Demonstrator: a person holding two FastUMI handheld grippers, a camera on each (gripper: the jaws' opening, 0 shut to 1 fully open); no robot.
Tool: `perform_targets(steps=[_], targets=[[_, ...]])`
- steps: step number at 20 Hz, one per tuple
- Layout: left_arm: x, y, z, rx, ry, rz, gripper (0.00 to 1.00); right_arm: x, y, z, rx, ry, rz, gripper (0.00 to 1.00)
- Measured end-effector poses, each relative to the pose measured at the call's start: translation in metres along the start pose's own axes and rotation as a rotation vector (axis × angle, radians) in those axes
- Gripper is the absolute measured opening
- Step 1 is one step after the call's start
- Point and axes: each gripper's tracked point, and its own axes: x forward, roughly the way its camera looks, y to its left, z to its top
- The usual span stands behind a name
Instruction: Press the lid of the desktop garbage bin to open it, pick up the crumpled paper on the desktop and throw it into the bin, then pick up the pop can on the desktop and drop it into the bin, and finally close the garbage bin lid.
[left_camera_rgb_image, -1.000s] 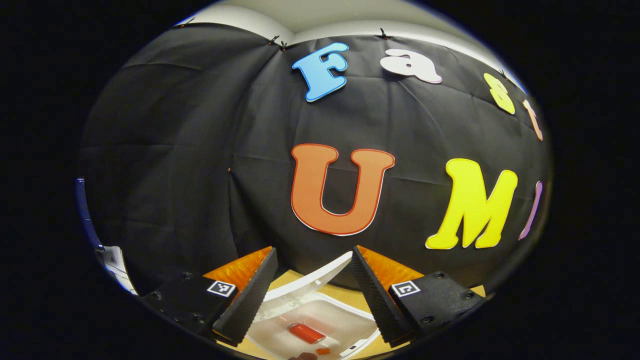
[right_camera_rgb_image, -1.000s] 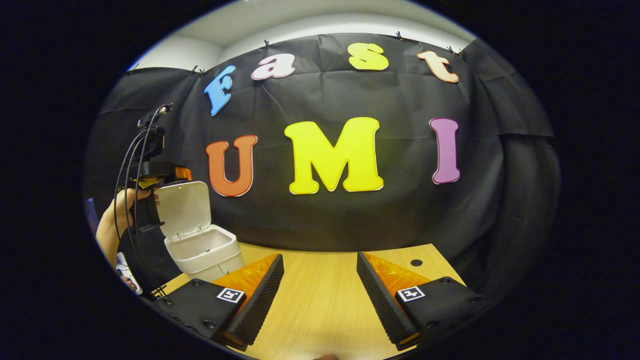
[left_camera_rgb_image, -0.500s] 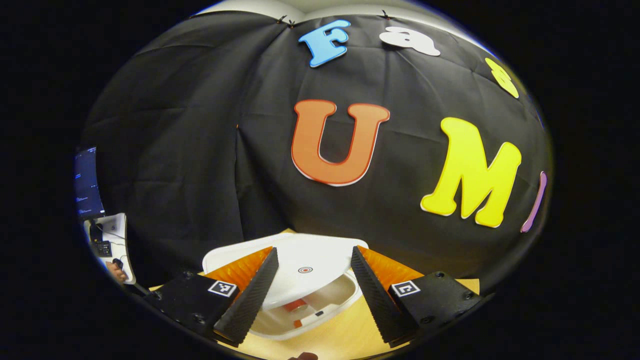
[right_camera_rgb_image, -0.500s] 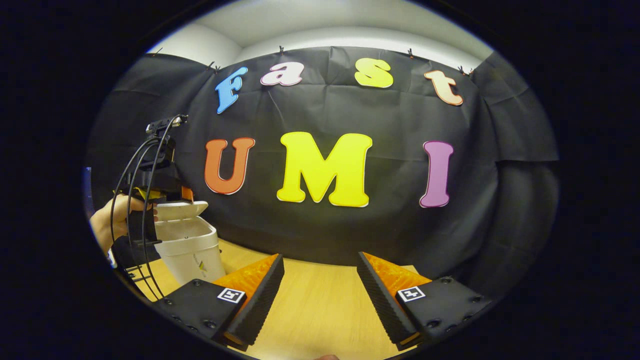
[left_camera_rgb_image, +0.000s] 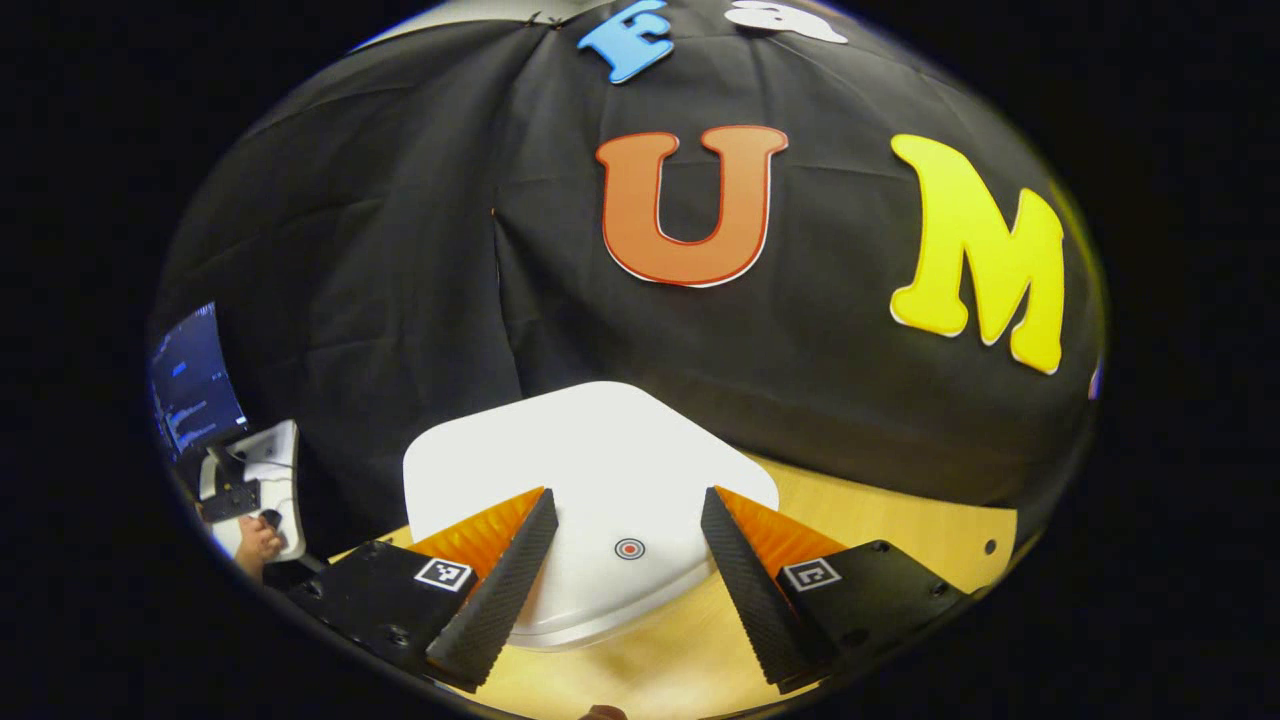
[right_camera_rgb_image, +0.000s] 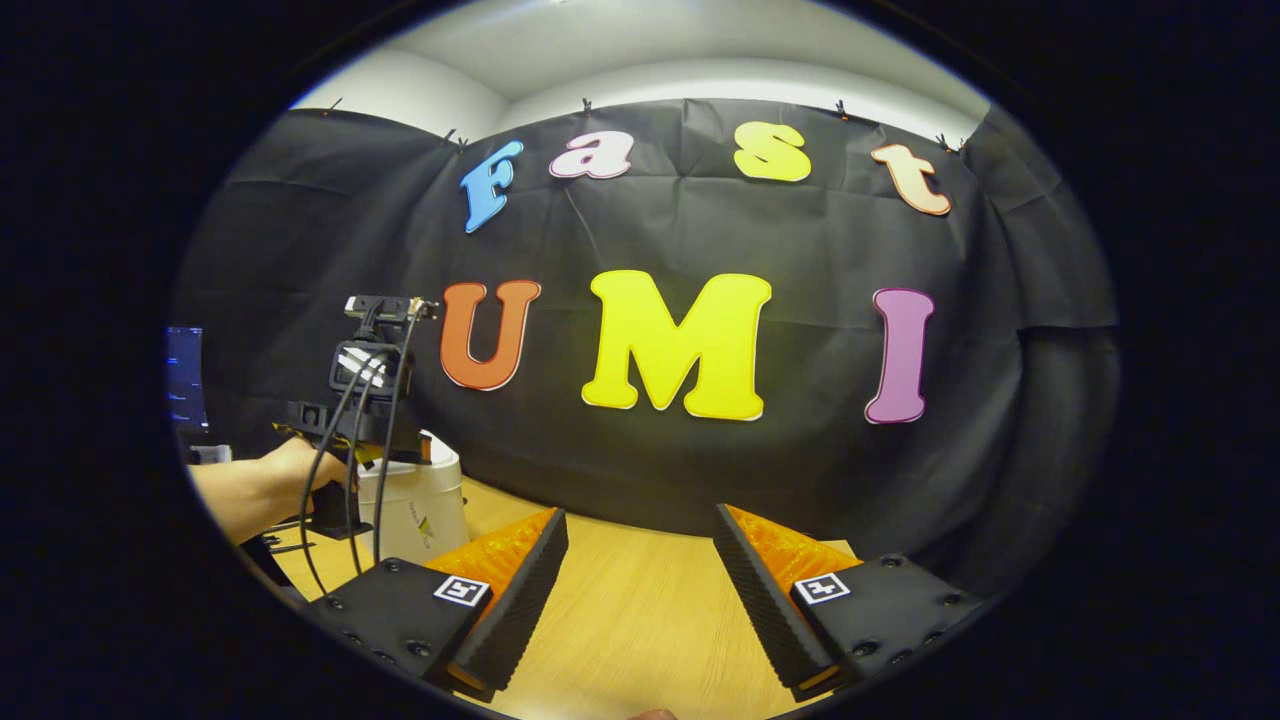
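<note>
Left gripper (left_camera_rgb_image: 625, 555) jaws wide, hovering over closed bin lid (left_camera_rgb_image: 585, 480), holding nothing; white bin (right_camera_rgb_image: 425, 500) at table's (right_camera_rgb_image: 640, 600) far left by black cloth. Right gripper (right_camera_rgb_image: 640, 590) wide, empty, above bare wood

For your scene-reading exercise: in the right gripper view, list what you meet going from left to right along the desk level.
Hand → left hand-held gripper → white bin → bare wooden desk.
</note>
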Motion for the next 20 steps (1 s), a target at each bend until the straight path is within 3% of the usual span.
perform_targets(steps=[6, 10, 13, 16, 20], targets=[[0.002, 0.001, -0.003, 0.036, -0.003, 0.038, 0.97, -0.007, 0.008, 0.003, 0.032, -0.001, 0.032, 0.94], [0.001, -0.001, 0.001, 0.042, -0.016, 0.022, 1.0, -0.011, 0.013, 0.002, 0.005, -0.006, 0.038, 0.95], [-0.002, -0.001, 0.003, 0.019, -0.02, 0.013, 0.96, -0.011, 0.014, 0.004, 0.009, -0.008, 0.033, 0.95], [-0.01, -0.003, 0.013, -0.012, -0.066, -0.025, 0.99, -0.006, 0.015, 0.002, 0.004, 0.004, 0.024, 0.94], [-0.039, -0.006, 0.025, 0.02, -0.182, -0.124, 0.98, 0.0, 0.022, -0.004, -0.01, 0.018, 0.008, 0.95]])
